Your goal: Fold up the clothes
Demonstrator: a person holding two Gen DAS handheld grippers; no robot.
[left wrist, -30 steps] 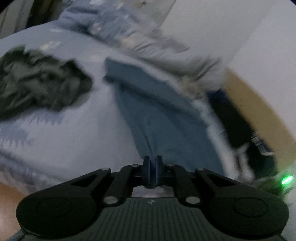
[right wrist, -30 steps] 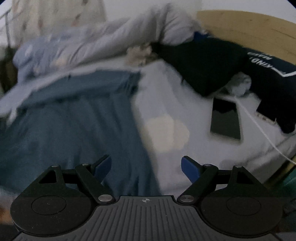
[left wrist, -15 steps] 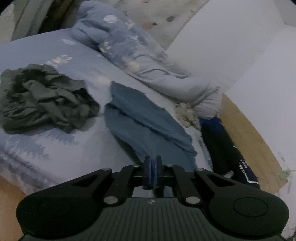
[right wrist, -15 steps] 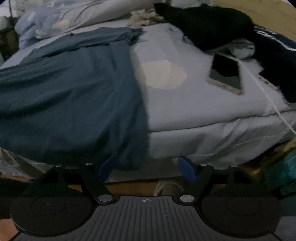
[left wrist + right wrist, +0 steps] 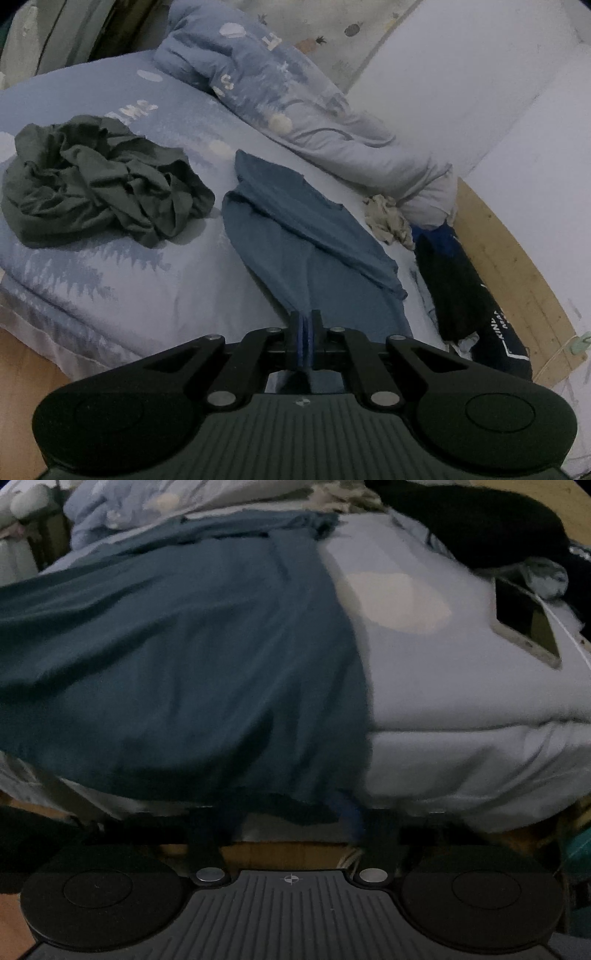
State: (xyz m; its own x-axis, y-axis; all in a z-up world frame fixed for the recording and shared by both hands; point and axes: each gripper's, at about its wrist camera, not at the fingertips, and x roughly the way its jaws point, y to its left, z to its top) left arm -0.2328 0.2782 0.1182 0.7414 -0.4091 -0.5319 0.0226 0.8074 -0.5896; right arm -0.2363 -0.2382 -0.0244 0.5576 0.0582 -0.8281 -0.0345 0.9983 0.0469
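Pale blue bedding printed with trees and clouds covers the bed (image 5: 122, 273) on which the work is laid out, with a rumpled duvet (image 5: 295, 110) piled along the far side by the white wall. A blue-grey cotton T-shirt (image 5: 317, 258) is spread lengthwise across the mattress, its lower hem drawn over the near edge of the bed. A second ago that hem was gripped only by the left claw (image 5: 305, 341), which is clenched on a pinch of the fabric and has been raised a little; the right claw (image 5: 291, 823) was then wide and above the shirt, and has since been lowered to the bed's edge, where its jaws are closing with the overhanging hem between them. Whether its pads already press on the cloth cannot be told, as that view is blurred. The change is judged to mean that a two-handed hold on the hem is being set up, so that the first fold can be carried up toward the collar. A crumpled dark olive garment (image 5: 96, 177) lies well apart to the left, not yet folded. A dark phone (image 5: 524, 620) rests on the sheet to the right of the shirt, clear of it.
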